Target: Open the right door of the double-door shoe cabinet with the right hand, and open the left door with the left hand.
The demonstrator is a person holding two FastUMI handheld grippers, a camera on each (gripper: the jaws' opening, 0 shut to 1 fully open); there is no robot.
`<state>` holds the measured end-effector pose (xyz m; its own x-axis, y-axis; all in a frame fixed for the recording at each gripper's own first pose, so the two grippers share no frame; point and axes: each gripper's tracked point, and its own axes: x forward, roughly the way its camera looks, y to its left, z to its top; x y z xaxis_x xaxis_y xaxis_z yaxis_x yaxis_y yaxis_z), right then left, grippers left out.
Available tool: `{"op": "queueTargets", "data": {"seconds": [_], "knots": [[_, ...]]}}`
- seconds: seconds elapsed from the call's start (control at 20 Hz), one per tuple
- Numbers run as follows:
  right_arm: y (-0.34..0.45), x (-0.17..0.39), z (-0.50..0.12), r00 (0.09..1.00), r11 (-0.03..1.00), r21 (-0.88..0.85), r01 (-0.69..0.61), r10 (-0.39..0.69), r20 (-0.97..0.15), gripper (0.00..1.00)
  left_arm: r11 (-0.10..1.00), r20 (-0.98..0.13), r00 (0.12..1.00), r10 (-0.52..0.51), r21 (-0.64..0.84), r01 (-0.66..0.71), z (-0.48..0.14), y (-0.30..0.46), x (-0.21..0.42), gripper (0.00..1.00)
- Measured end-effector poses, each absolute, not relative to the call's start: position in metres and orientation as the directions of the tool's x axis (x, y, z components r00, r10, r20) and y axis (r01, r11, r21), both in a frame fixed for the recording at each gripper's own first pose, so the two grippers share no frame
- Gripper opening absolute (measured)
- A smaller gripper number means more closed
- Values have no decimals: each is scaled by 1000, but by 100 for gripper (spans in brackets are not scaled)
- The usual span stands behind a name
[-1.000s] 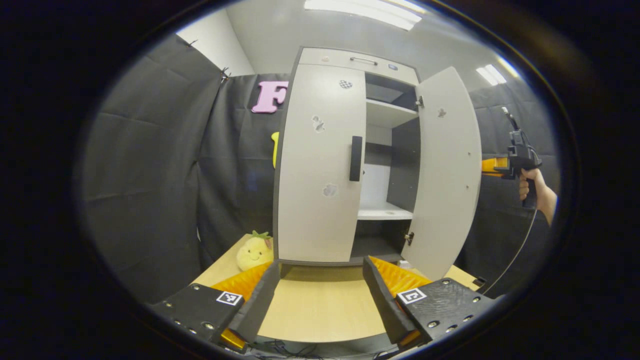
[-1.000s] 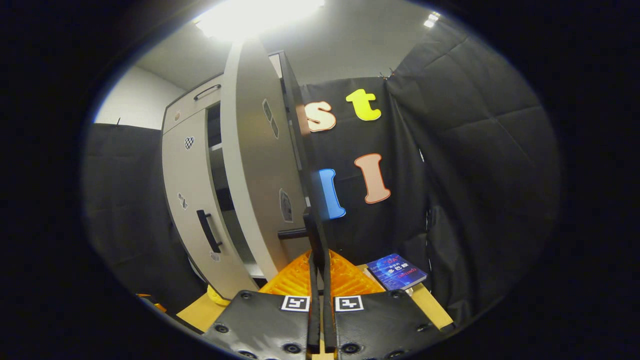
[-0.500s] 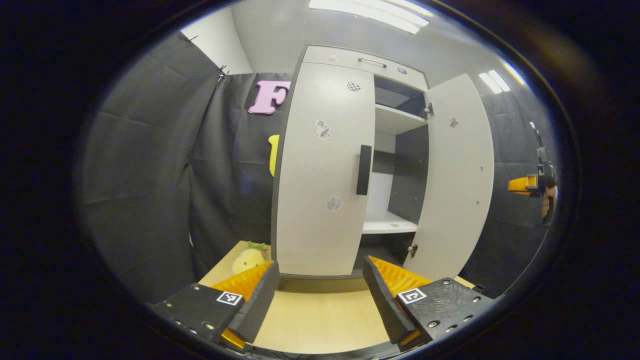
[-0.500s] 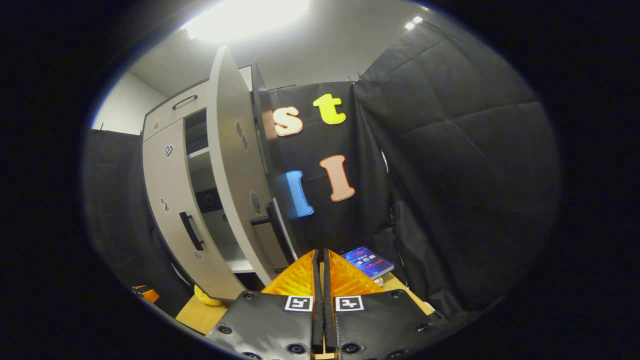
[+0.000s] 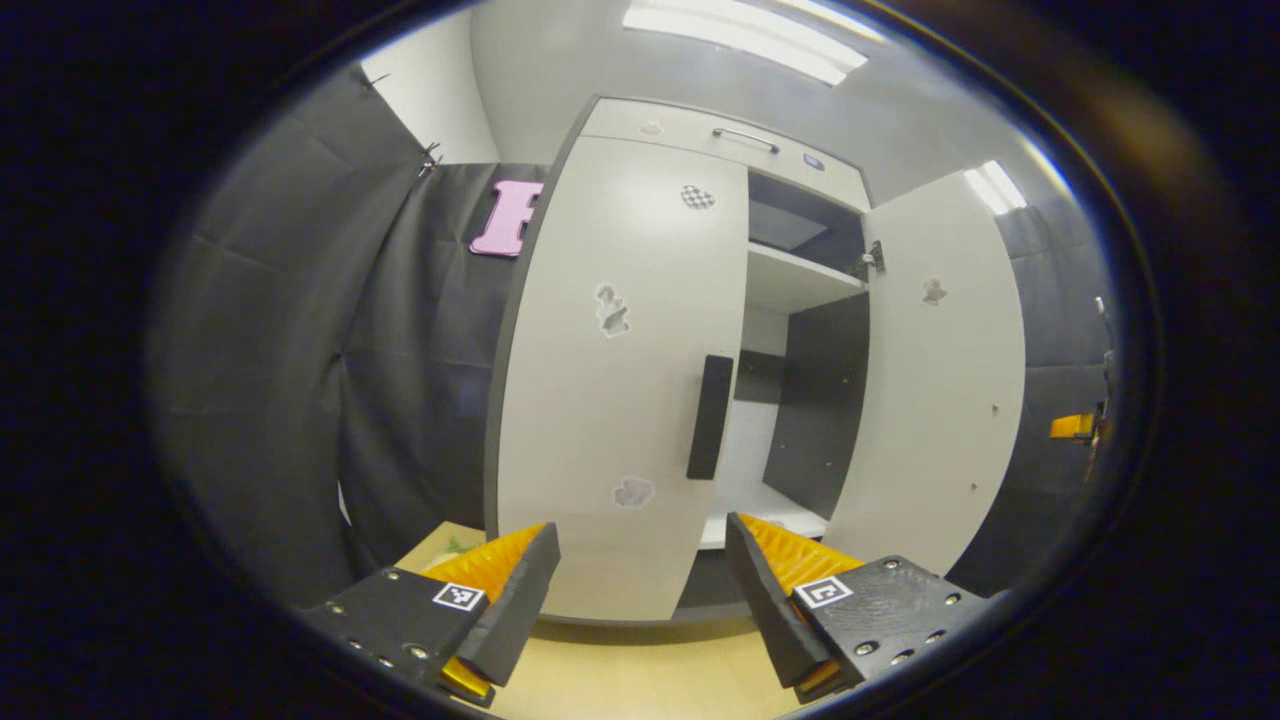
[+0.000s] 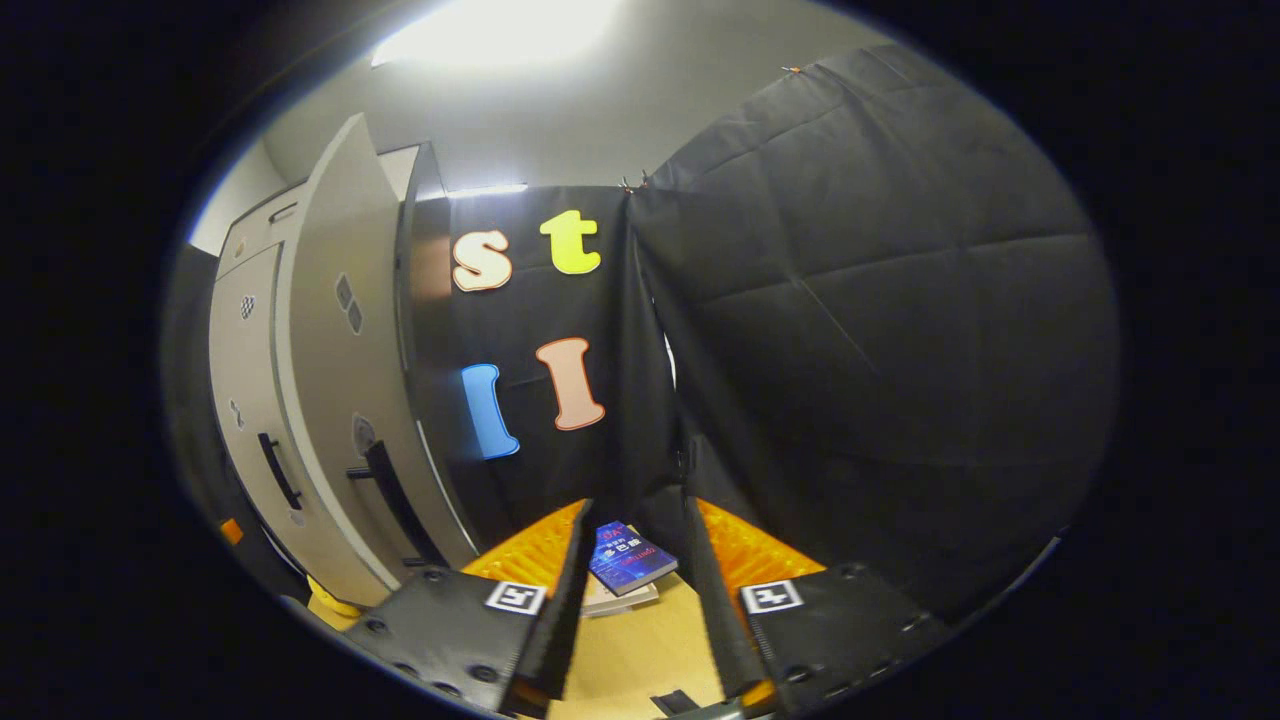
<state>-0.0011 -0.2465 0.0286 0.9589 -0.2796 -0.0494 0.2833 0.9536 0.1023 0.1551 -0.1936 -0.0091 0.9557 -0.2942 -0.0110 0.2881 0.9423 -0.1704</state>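
- Left gripper view: left gripper spread wide, holding nothing; left door closed straight ahead, its dark handle just above the gap between the fingers; right door swung open, ahead to the right.
- Right gripper view: right gripper spread, empty; right door edge-on, off to the left with its handle; blue book on the table between the fingers, farther off.

Open air ahead of the left gripper to the door handle at 12 o'clock; right door swung wide at 2.
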Motion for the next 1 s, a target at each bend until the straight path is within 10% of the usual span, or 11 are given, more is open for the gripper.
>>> {"op": "queueTargets", "data": {"seconds": [0.1,0.8,1.0], "knots": [[-255,19,26,960,955,96,280,-277,-44,96,948,13,957,-289,-136,288,10,-213,178,96],[-321,139,10,962,962,-33,271,-272,-32,98,979,37,979,-201,-26,202,50,-290,302,96],[-320,167,0,971,972,-13,233,-233,-55,98,983,24,983,-182,-18,182,44,-297,322,64]]}}
